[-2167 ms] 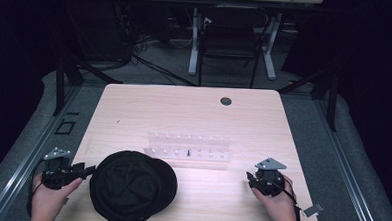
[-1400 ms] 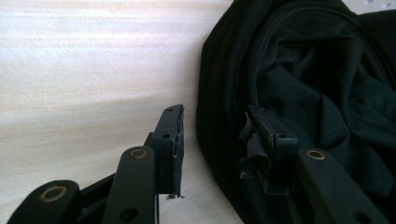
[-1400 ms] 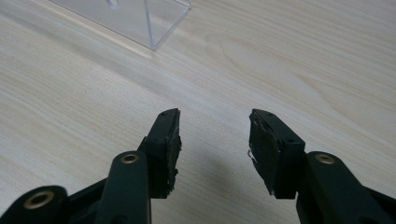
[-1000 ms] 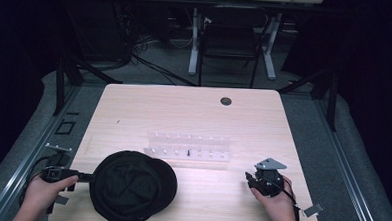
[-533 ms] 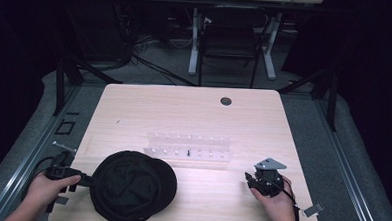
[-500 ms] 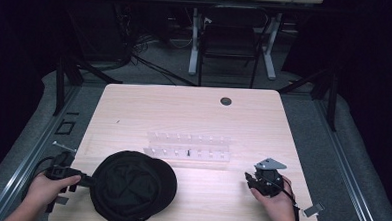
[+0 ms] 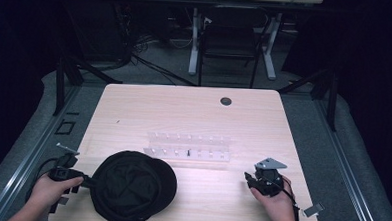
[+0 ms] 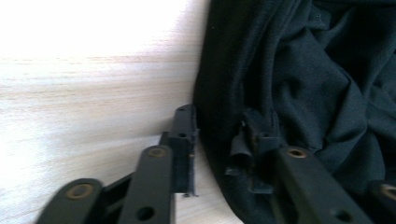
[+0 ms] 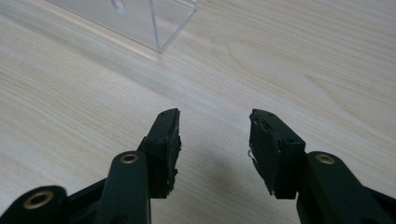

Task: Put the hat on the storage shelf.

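Observation:
A black cloth hat [image 7: 133, 188] lies crumpled at the table's front left. My left gripper [image 7: 86, 179] points right at its left rim. In the left gripper view the jaws stand partly apart on either side of the hat's [image 8: 317, 79] rim: one fingertip [image 8: 184, 133] rests on the wood against the cloth edge, the other [image 8: 256, 140] lies on the fabric. I count this gripper [image 8: 217, 135] as open. My right gripper [image 7: 253, 180] sits low over bare wood at the front right. It is open [image 9: 215, 140] with nothing between its fingers.
A clear plastic rack [image 7: 187, 146] with small pegs stands across the middle of the table, and its corner [image 9: 159, 21] is just ahead of the right gripper. A dark round hole [image 7: 226, 101] marks the far side. Beyond the table are a chair and cables.
My left hand has dropped toward the front edge and turned its gripper rightward onto the hat's left rim, holding there for the last second. The right gripper has stayed put.

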`<state>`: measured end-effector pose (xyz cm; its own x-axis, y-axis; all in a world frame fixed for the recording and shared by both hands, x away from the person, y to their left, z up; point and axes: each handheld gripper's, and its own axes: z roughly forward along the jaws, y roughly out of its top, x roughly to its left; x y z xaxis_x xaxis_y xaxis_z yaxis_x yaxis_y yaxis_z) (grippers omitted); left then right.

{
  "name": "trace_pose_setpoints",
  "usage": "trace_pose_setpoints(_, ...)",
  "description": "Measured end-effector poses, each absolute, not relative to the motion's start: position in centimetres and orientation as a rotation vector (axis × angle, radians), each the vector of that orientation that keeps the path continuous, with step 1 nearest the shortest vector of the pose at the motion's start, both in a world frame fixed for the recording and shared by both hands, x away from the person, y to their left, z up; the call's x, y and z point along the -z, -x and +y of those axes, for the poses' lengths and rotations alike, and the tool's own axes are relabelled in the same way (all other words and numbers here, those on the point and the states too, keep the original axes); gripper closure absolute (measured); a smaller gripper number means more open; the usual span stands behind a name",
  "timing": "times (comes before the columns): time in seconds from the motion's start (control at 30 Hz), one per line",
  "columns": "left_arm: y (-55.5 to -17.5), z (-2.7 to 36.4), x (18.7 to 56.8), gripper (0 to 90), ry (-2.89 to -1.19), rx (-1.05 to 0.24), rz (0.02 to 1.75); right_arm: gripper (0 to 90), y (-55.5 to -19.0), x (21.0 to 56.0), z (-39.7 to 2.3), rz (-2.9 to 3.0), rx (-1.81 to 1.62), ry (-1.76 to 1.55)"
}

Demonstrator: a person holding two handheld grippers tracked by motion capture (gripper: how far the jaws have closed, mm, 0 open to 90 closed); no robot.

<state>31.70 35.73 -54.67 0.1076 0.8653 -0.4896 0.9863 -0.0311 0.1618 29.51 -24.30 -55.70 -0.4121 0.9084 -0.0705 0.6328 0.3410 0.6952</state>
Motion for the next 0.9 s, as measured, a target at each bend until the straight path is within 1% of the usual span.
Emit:
trace_pose_setpoints(0.07,-31.7,35.6,54.6,71.7,-1.937,0.355,1.800,52.4,-29.5,55.7,-24.3,2.162,-0.819,-1.349)
trace_pose_setpoints(0.2,-31.7,35.4,54.4,78.9,-1.931,0.358,1.803,52.4,-29.5,55.7,-24.4,2.163,-0.821,-1.360)
trace_pose_setpoints(0.33,-31.8,35.3,54.0,82.4,-1.934,0.365,1.801,52.4,-29.5,55.7,-24.4,2.158,-0.838,-1.365)
trace_pose_setpoints(0.53,-31.6,35.2,53.0,84.7,-1.940,0.368,1.776,52.4,-29.5,55.8,-24.4,2.149,-0.844,-1.368)
trace_pose_setpoints(0.9,-31.3,35.1,50.0,84.7,-1.868,0.402,1.724,52.4,-29.5,55.7,-24.5,2.154,-0.838,-1.370)
